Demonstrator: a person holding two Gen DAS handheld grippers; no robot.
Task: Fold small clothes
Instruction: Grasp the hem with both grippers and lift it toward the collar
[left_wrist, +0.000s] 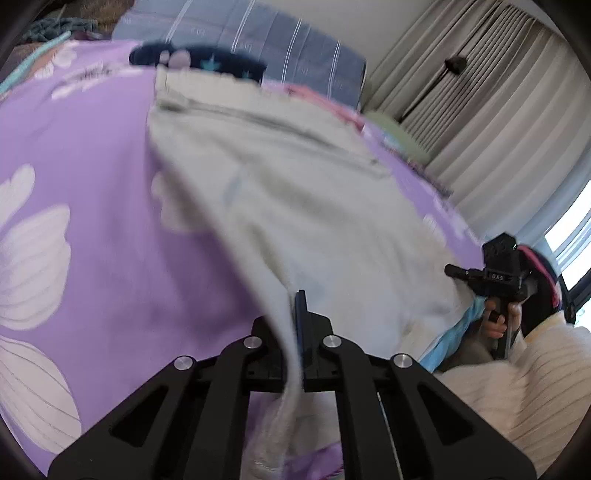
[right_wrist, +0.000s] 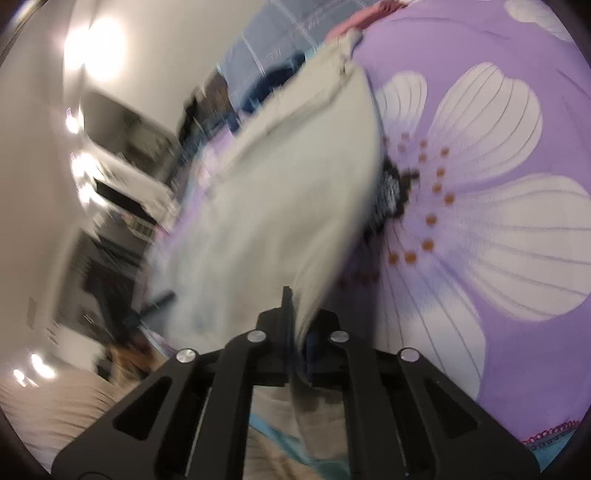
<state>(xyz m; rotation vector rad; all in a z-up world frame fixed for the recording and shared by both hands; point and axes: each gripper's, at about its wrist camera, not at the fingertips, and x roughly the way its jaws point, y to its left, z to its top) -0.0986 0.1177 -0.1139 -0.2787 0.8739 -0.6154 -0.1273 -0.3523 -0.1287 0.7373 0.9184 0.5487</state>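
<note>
A pale grey-white small garment (left_wrist: 280, 177) lies stretched over a purple floral bedspread (left_wrist: 85, 184). Its near edge is lifted and pinched in my left gripper (left_wrist: 295, 317), whose jaws are shut on the fabric. At the right of the left wrist view, a hand holds my right gripper (left_wrist: 452, 271) at the garment's other near corner. In the right wrist view the same garment (right_wrist: 273, 192) runs away from my right gripper (right_wrist: 295, 317), whose jaws are shut on a fold of the cloth. The picture there is blurred.
A dark navy star-print item (left_wrist: 199, 59) and a blue striped pillow (left_wrist: 266, 33) lie beyond the garment. Beige curtains (left_wrist: 480, 110) hang at the right. A cream ribbed sleeve (left_wrist: 517, 376) is near. A small dark knitted item (right_wrist: 388, 195) lies on the bedspread (right_wrist: 498, 221) beside the garment.
</note>
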